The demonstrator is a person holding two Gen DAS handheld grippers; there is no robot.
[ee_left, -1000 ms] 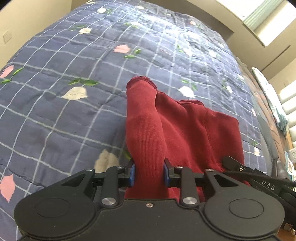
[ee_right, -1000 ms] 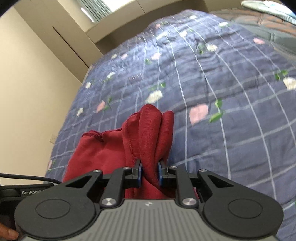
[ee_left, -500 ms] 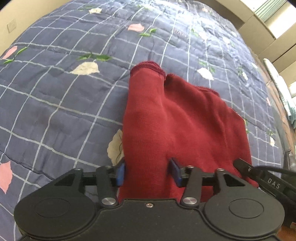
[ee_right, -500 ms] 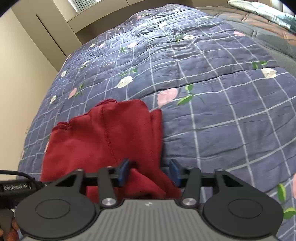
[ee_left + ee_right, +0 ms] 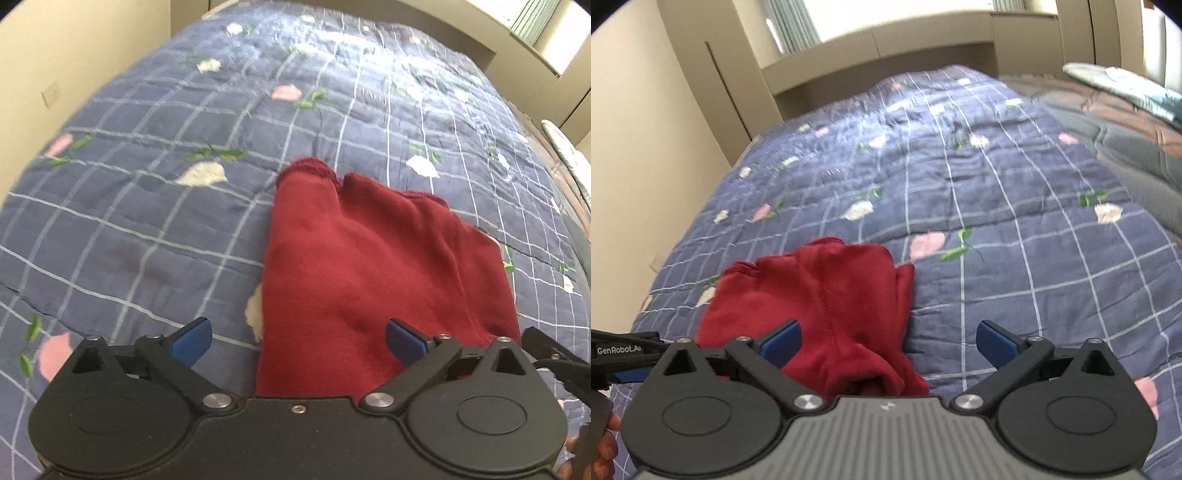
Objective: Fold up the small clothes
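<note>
A dark red garment (image 5: 369,266) lies folded and flat on the blue checked quilt (image 5: 147,221). My left gripper (image 5: 298,341) is open wide just above its near left edge, holding nothing. In the right wrist view the same garment (image 5: 820,306) lies on the quilt (image 5: 1015,258) with a bunched roll of fabric at its near edge. My right gripper (image 5: 889,341) is open wide over its near right edge, holding nothing. The near hem is hidden behind both gripper bodies.
The quilt covers a large bed with a cream wall (image 5: 646,147) at its left. A grey-brown blanket (image 5: 1126,129) and a pale patterned cloth (image 5: 1126,88) lie at the far right. The other gripper's black body (image 5: 554,358) shows at the right edge.
Both grippers have let go of the red garment and opened wide. The garment has dropped from a lifted bunch to lying flat on the quilt. Both grippers have drawn back slightly.
</note>
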